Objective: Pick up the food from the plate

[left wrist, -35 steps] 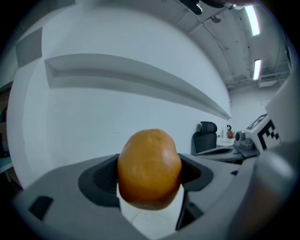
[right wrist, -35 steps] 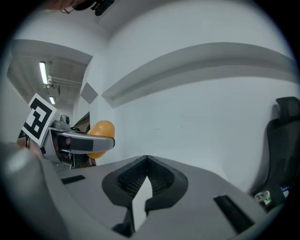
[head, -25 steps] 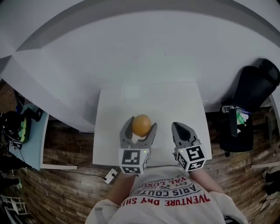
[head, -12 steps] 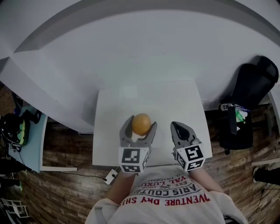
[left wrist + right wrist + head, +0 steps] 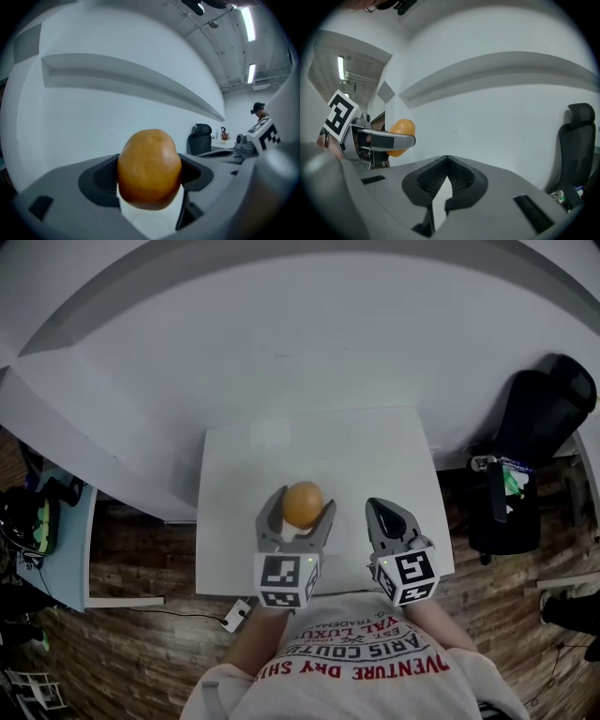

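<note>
A round orange-brown piece of food [image 5: 303, 504] sits between the jaws of my left gripper [image 5: 303, 503], which is shut on it above the white table [image 5: 281, 446]. In the left gripper view the food [image 5: 149, 168] fills the gap between both dark pads and is held off the surface. My right gripper [image 5: 384, 510] hovers just right of it over the table's near edge, shut with nothing in it; its pads meet at the tips [image 5: 446, 159]. The right gripper view also shows the held food [image 5: 401, 127] at the left. No plate is in view.
The small white table stands against a white partition wall. A black office chair [image 5: 539, 437] stands on the brick-pattern floor to the right. A light blue desk [image 5: 66, 549] with dark gear lies at the far left. A person in a headset [image 5: 258, 110] stands far off.
</note>
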